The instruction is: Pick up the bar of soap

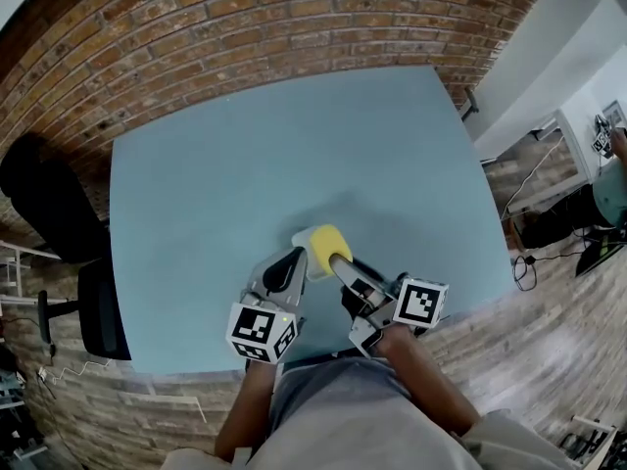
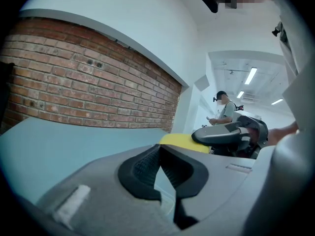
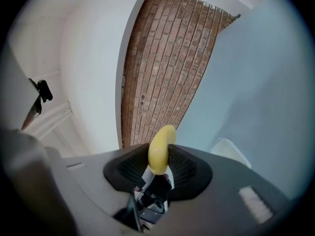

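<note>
- Bar of soap [image 1: 324, 247] [image 3: 161, 152]: yellow, rounded, standing on its narrow edge between the pads of the right gripper [image 1: 335, 258] [image 3: 159, 167], its far end poking out past the fingertips
- Right gripper: jaws clamped on the soap from both sides, pads pressed to its flat faces; gripper rolled onto its side and pointing about level
- Soap looks to be held clear of the table [image 1: 225, 155]; a soft shadow [image 1: 328, 207] lies on the top just beyond it
- Left gripper [image 1: 297, 256] [image 2: 159, 146]: just beside the soap on its left, jaws closed tip to tip and holding nothing; from its own view the soap [image 2: 181, 140] shows to the right of the tips; contact with the soap cannot be told
- Both grippers sit over the near part of the table, close to its near edge
- Ahead, open blue table top runs to the far edge, which meets the brick wall [image 1: 294, 13]
- Left of the table: black chair [image 1: 44, 204]
- Right of the table: wood-pattern floor [image 1: 554, 297] with cables [image 1: 524, 267]
- Person [image 2: 224, 108] stands far off in the left gripper view, well apart from the work
</note>
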Demonstrator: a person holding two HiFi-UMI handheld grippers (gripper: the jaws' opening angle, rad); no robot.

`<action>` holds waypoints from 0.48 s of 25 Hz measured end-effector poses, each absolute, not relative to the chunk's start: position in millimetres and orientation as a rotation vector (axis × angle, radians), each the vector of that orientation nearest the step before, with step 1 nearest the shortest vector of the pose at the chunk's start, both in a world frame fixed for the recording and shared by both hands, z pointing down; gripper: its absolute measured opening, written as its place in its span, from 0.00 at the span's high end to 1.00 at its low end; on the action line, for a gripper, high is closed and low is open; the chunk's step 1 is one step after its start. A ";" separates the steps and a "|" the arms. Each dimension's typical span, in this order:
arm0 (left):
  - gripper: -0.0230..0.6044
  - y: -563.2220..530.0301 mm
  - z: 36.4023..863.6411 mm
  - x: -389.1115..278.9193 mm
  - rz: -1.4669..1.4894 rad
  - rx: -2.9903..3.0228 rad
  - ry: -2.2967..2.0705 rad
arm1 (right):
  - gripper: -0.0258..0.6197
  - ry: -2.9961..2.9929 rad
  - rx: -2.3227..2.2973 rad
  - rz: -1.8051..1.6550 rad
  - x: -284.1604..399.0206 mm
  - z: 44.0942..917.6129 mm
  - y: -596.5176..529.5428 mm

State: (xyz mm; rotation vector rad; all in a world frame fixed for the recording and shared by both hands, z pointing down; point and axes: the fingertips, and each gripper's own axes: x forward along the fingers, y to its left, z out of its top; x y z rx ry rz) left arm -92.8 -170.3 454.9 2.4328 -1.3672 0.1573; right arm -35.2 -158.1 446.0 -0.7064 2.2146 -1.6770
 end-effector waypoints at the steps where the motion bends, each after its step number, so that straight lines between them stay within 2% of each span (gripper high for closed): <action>1: 0.96 -170.9 450.6 -90.9 0.171 2.444 -1.373 | 0.77 2.218 -0.693 -1.668 -33.5 440.3 -158.6; 12: 0.96 -174.3 394.2 -82.6 0.144 2.559 -1.458 | 0.77 2.244 -0.544 -1.593 -17.2 385.4 -158.9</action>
